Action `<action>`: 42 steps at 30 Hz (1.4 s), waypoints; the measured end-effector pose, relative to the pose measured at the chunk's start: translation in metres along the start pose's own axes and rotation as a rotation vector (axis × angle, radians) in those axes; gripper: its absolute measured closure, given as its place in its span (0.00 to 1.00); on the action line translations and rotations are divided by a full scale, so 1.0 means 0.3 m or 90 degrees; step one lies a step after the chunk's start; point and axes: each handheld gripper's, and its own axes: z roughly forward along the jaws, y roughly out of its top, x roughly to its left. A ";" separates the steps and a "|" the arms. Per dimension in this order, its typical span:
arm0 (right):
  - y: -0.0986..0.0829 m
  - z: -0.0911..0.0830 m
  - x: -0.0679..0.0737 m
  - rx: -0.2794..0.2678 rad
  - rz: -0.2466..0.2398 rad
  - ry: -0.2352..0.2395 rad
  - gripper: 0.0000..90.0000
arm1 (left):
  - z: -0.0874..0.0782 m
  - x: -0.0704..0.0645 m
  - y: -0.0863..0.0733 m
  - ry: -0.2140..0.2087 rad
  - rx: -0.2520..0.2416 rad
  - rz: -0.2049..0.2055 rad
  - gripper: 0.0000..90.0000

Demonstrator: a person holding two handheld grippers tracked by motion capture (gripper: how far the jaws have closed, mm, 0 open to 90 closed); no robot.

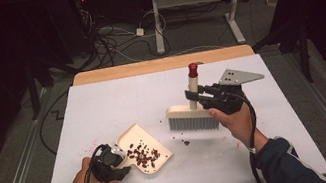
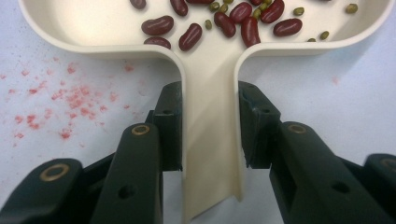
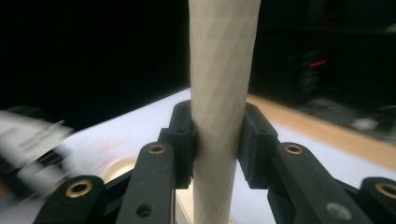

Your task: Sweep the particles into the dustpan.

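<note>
Dustpan (image 1: 143,148): one, left gripper (image 1: 113,165) clamped; brush (image 1: 194,111): one, right gripper (image 1: 202,95) clamped.

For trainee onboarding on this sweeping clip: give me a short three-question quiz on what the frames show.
1. True or false: the left gripper is shut on the dustpan handle.
2. What does the right gripper hold? A) brush B) cup C) cloth
3. Fill in: a few beans lie on the table between the dustpan and the ____.

Key: 1 true; 2 A; 3 brush.
</note>
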 end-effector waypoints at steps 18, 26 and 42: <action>-0.135 -0.018 0.100 0.044 -0.048 -0.180 0.78 | 0.013 -0.076 0.062 -0.004 0.020 -0.025 0.71; -0.135 0.005 0.190 0.064 -0.052 -0.168 0.78 | 0.026 -0.114 0.097 -0.016 0.022 -0.024 0.71; -0.130 0.041 0.324 0.041 -0.013 -0.127 0.78 | 0.037 -0.125 0.119 -0.019 0.014 -0.043 0.71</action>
